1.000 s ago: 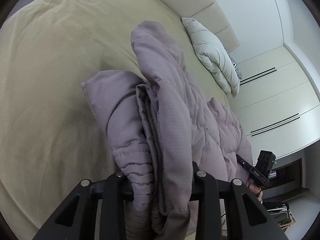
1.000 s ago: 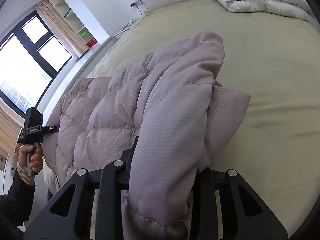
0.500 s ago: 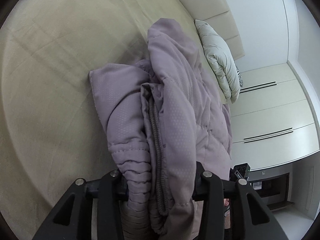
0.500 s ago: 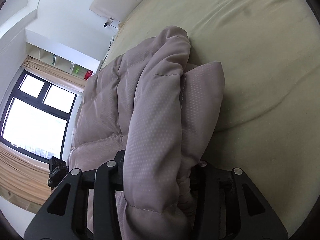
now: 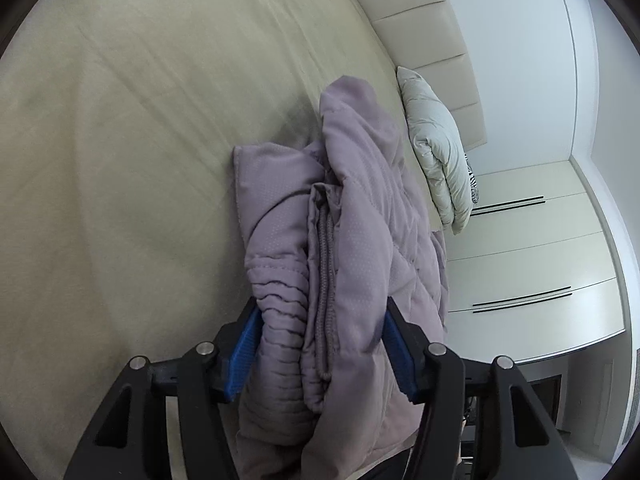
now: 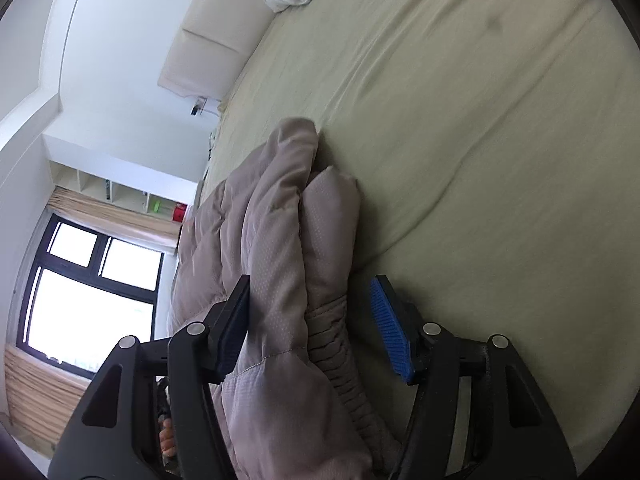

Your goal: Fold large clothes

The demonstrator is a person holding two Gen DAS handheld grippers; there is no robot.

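A mauve quilted puffer jacket (image 5: 352, 216) lies bunched and folded on a beige bed (image 5: 140, 140). My left gripper (image 5: 320, 320) has its jaws spread wide around a thick bundle of the jacket's cuff and zipper edge, with the blue pads (image 5: 244, 344) touching the fabric on both sides. In the right wrist view the jacket (image 6: 280, 240) runs between the jaws of my right gripper (image 6: 312, 312). The left pad touches the fabric and the right blue pad (image 6: 390, 336) stands apart from it.
A white folded duvet (image 5: 440, 152) lies by the padded headboard (image 5: 420, 28). White wardrobe doors (image 5: 540, 248) stand to the right. In the right wrist view a window (image 6: 88, 304) and wall shelves (image 6: 120, 192) are at the left, and the bed sheet (image 6: 480, 120) spreads ahead.
Both grippers' jaws have spread apart around the jacket, baring the blue pads. Both cameras have tilted, and the jacket has settled lower onto the bed.
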